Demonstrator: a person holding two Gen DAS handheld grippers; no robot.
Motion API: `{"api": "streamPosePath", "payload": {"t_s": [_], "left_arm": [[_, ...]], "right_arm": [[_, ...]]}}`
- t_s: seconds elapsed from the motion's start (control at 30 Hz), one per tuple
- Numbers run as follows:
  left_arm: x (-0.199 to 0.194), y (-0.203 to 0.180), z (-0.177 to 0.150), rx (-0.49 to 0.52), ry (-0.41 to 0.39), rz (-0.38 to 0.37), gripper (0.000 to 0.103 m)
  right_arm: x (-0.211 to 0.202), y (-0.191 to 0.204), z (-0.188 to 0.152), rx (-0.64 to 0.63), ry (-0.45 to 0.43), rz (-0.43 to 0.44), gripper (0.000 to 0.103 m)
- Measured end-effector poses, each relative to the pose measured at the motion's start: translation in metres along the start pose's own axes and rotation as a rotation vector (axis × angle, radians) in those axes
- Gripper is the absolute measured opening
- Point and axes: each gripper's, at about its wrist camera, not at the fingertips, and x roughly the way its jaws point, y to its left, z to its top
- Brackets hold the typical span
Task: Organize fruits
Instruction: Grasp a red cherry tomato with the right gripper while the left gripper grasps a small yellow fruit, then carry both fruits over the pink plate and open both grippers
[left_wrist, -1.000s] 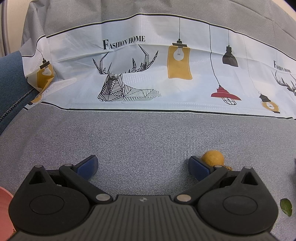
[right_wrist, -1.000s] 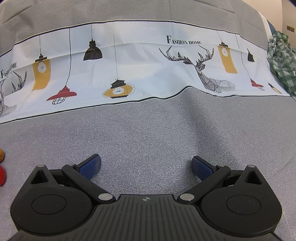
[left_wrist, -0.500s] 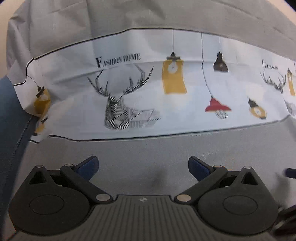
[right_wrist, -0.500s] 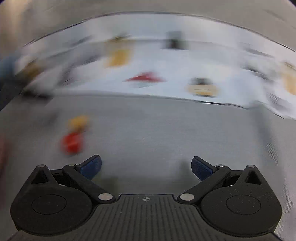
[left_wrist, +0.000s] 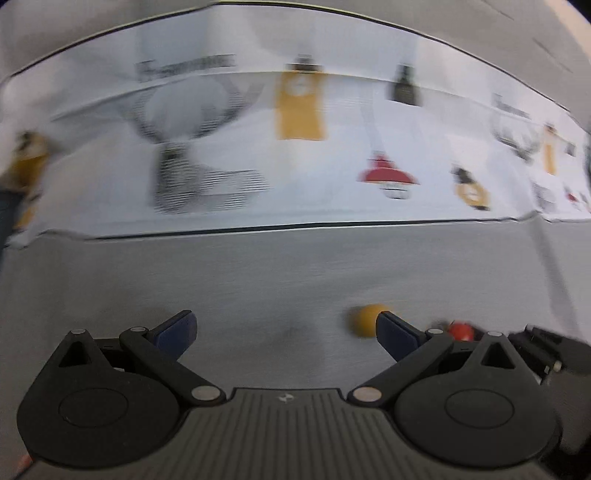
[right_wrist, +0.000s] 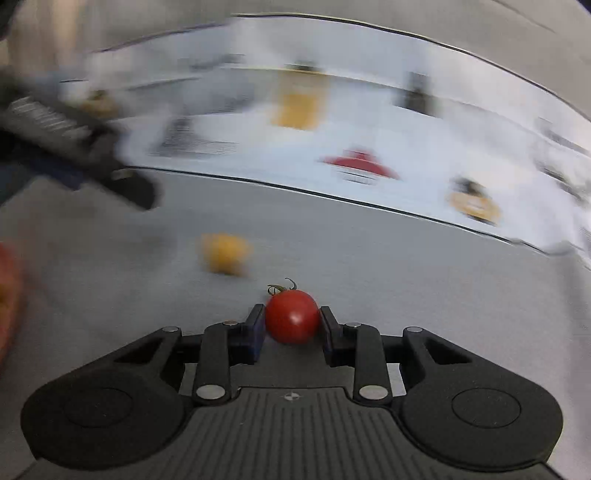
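Observation:
A red cherry tomato (right_wrist: 291, 320) with a green stalk sits between the blue pads of my right gripper (right_wrist: 291, 326). The jaws are closing and both pads touch its sides. A yellow fruit (right_wrist: 225, 254) lies blurred on the grey cloth, ahead and to the left. My left gripper (left_wrist: 284, 328) hangs open over bare cloth with nothing between its fingers. In the left wrist view the yellow fruit (left_wrist: 364, 320) lies just beyond the right fingertip, and the red tomato (left_wrist: 461, 330) shows behind that finger, beside the right gripper's black body (left_wrist: 546, 350).
The grey tablecloth (left_wrist: 280, 273) has a white band (left_wrist: 332, 177) printed with lamps and deer across the back. A reddish, blurred rim (right_wrist: 7, 295) shows at the right wrist view's left edge. The left gripper's body (right_wrist: 74, 147) crosses that view's upper left.
My right gripper has swung left to the red tomato and its jaws have come in around it. The left gripper has risen and tilted; the yellow fruit shows by its right finger again.

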Motion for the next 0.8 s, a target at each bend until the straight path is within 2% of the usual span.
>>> {"api": "streamPosePath", "payload": {"t_s": [0.13,0.27,0.3,0.33,0.37,0.4,0.43,0.5,0.63,0.8], "left_arm": [[0.024,-0.036,0.001,0.091,0.016,-0.074,0.103],[0.048,-0.05,-0.004,0.093,0.056,-0.105,0.103],[0.052,-0.05,-0.005,0.089,0.048,-0.119,0.098],[0.056,-0.05,-0.007,0.093,0.041,-0.125,0.078],[0.06,-0.05,-0.008,0.102,0.046,-0.118,0.061],[0.061,-0.052,-0.009,0.122,0.025,-0.081,0.046],[0.059,-0.051,-0.01,0.137,0.004,-0.078,0.033],[0.056,-0.045,-0.011,0.12,0.023,-0.101,0.033],[0.031,-0.042,-0.017,0.118,0.017,-0.035,0.033],[-0.044,-0.036,-0.048,0.111,-0.03,0.01,0.033]], "right_arm": [[-0.007,-0.056,-0.006,0.152,0.021,-0.098,0.032],[-0.009,-0.077,-0.013,0.192,0.015,-0.101,0.032],[-0.009,-0.077,-0.013,0.193,0.01,-0.102,0.032],[-0.007,-0.077,-0.013,0.193,0.001,-0.104,0.032],[-0.006,-0.076,-0.014,0.196,-0.008,-0.108,0.032],[-0.004,-0.073,-0.014,0.198,-0.017,-0.111,0.032],[-0.003,-0.073,-0.014,0.202,-0.026,-0.115,0.032],[-0.004,-0.072,-0.014,0.211,-0.032,-0.118,0.032],[-0.017,-0.067,-0.012,0.239,-0.053,-0.095,0.032],[-0.061,-0.048,-0.01,0.302,-0.099,-0.034,0.032]]}}
